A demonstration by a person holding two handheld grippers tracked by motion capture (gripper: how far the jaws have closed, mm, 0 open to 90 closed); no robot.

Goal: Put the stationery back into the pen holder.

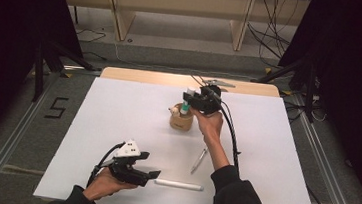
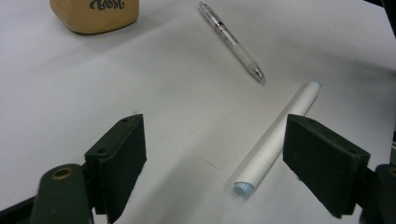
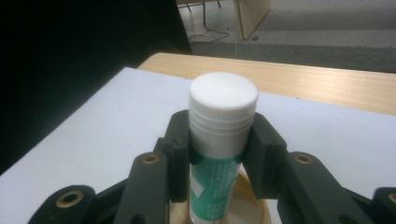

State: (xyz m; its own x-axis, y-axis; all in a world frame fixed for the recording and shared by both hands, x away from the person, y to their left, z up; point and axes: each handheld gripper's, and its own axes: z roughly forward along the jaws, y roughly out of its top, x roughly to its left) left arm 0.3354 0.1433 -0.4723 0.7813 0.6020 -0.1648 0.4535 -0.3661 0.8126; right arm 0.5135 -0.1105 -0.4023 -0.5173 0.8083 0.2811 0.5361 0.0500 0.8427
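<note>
A glue stick (image 3: 222,135) with a white cap and green label stands upright between my right gripper's (image 3: 219,144) jaws, which are shut on it. Its lower end sits inside a tan wooden cup (image 1: 181,119) at the middle of the white table (image 1: 118,111); in the high view the glue stick (image 1: 186,105) pokes up from the cup under the right gripper (image 1: 192,99). My left gripper (image 2: 212,154) is open low over the table near the front edge, with nothing between its jaws. A white tube (image 2: 278,135) lies just inside its right jaw. A clear pen (image 2: 231,41) lies beyond.
The tan cup (image 2: 95,14) carries dark lettering. In the high view the white tube (image 1: 179,184) lies near the front edge and the pen (image 1: 198,160) beside the right forearm. A wooden strip (image 1: 146,76) borders the far edge. Dark stands and cables flank the table.
</note>
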